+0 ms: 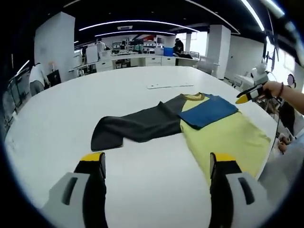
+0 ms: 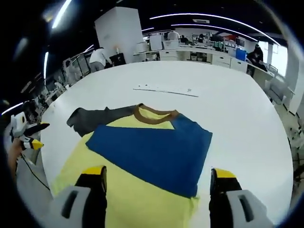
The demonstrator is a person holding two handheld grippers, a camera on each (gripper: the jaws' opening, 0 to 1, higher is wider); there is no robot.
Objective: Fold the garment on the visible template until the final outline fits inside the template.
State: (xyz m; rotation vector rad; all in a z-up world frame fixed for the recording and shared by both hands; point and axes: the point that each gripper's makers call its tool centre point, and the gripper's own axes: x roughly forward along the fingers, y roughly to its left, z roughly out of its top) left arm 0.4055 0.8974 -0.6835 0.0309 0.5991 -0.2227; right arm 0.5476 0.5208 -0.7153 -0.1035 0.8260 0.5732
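A yellow T-shirt (image 1: 228, 135) with a brown collar (image 2: 154, 113) lies flat on the white table (image 1: 142, 185). Its blue sleeve (image 2: 152, 152) is folded across the chest, and the dark grey sleeve (image 1: 137, 124) stretches out sideways. My left gripper (image 1: 157, 161) hovers open over bare table near the grey sleeve's end, holding nothing. Above the shirt's hem my right gripper (image 2: 157, 173) is open with nothing in it. A hand holds it beyond the blue sleeve in the left gripper view (image 1: 249, 96). A thin pale template strip (image 2: 166, 89) lies past the collar.
The table is large and round, with its edge close beside the shirt (image 1: 273, 128). The left gripper (image 2: 28, 135) shows in a hand off the table's edge. Desks, white pillars and several people stand far behind (image 1: 142, 52).
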